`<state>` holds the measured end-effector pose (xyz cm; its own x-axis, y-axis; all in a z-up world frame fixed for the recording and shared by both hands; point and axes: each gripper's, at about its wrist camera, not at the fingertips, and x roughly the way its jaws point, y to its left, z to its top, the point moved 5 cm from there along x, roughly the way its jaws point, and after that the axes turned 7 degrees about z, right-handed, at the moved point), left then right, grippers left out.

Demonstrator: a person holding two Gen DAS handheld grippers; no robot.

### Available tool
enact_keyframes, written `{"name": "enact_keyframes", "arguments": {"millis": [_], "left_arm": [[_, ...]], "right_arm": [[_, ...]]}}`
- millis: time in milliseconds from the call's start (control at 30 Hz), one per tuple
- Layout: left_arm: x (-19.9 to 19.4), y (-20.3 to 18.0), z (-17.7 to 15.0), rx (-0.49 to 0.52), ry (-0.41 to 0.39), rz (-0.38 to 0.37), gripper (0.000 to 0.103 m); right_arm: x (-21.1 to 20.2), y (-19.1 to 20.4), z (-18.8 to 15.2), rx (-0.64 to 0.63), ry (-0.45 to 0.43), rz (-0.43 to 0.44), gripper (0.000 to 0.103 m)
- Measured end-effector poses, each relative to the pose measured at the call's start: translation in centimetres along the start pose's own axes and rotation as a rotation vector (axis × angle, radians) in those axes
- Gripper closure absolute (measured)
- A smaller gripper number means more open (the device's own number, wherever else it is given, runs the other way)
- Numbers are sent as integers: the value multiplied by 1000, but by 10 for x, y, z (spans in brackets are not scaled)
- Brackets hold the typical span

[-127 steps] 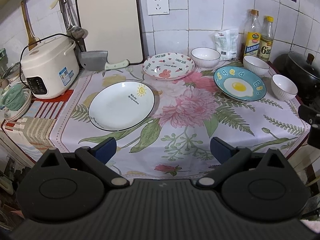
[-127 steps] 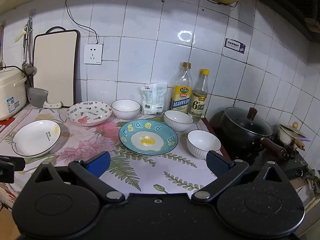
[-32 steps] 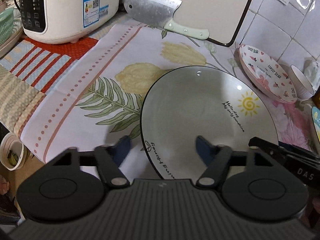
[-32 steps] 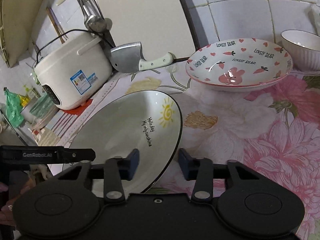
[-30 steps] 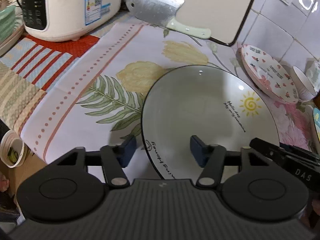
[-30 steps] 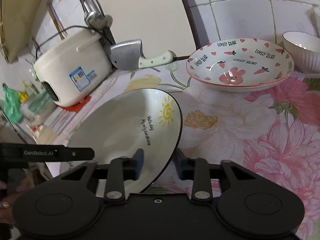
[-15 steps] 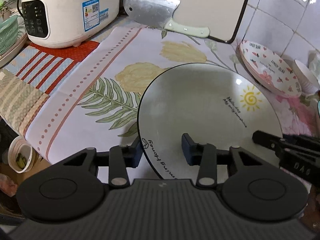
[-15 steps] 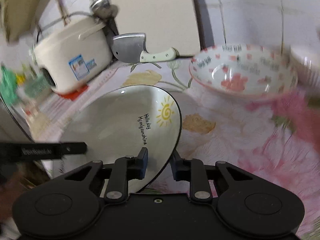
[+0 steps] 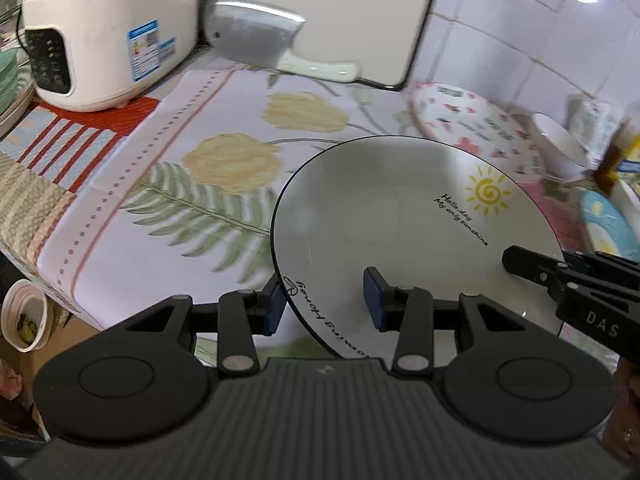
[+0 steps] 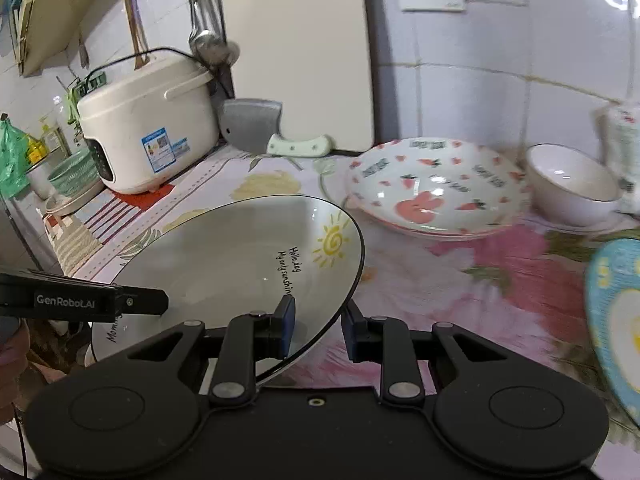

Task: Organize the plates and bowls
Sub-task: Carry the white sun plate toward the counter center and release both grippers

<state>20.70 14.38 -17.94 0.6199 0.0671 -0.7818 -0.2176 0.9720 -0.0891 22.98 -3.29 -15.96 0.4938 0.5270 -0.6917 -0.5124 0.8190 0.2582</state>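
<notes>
Both grippers are clamped on the sun plate [image 9: 400, 216], one at each side of its rim: the left gripper [image 9: 324, 304] pinches the near-left edge, the right gripper [image 10: 318, 330] the near-right edge. The plate appears tilted and raised off the floral cloth [image 9: 192, 184] rather than lying flat — the lift looks under way.

Little of the task seems done. The rabbit plate [image 10: 432, 188] sits by the wall with a white bowl [image 10: 568, 188] just beside it, and the egg plate [image 10: 616, 320] lies apart at the right — nothing stacked, as far as can be seen. Likely next: carry the sun plate onto another plate, then gather the bowls. A cleaver [image 9: 256, 40] leans near the rice cooker [image 9: 104, 32], clear of the path.
</notes>
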Motion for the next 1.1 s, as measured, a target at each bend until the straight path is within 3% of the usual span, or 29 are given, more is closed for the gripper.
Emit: {"name": "enact_keyframes", "arguments": {"millis": [533,1100], "left_arm": [[-35,-91,-22,75,64,-115,63],[-2,-122,-23,78,70,-134,63]], "right_arm": [[-93,-55,-30,34,-45,-107,73],[-72,-108,-51,91,-79,-81,73]]}}
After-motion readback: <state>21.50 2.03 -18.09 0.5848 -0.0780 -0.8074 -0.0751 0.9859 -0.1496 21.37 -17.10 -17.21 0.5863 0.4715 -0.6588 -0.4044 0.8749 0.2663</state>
